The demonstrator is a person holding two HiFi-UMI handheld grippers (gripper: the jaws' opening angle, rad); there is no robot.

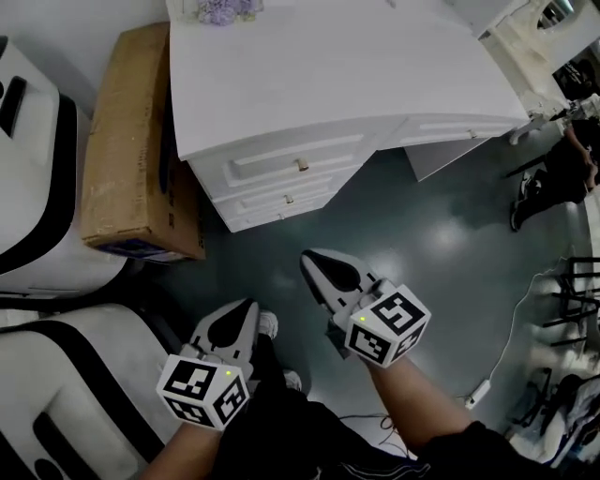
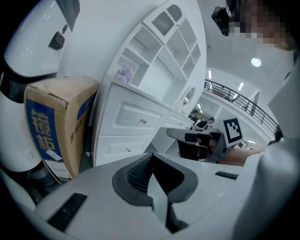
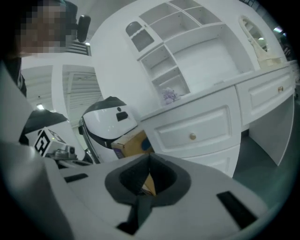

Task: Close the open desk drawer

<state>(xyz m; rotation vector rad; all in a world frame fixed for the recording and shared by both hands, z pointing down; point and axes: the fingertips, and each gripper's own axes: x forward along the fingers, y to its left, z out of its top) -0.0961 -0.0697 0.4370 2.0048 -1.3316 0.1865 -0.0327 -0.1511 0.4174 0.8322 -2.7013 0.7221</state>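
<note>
Head view, left to right: white-and-black moulded bodies point(image 1: 37, 169) fill the left edge; a cardboard box point(image 1: 131, 141) lies just beside the left end of a white desk point(image 1: 356, 66), whose bare top spans the upper centre. A sprig of purple flowers point(image 1: 223, 9) sits at the desk's rear edge. A dark, glossy floor point(image 1: 422, 244) fills the centre and right, with a pale cable point(image 1: 511, 347) on it at lower right.

The left gripper point(image 1: 242, 309) and right gripper point(image 1: 314, 261) occupy the lower centre, both above the floor. Each has its jaws closed together with nothing between them, as both gripper views confirm.

The top drawer point(image 1: 291, 161) sits in the desk's left pedestal, above and between the grippers in the frame and well apart from both. Its front looks flush with the desk. Its long axis runs from lower left to upper right, and its knob point(image 1: 302, 165) faces the lower frame edge, toward the grippers.
</note>
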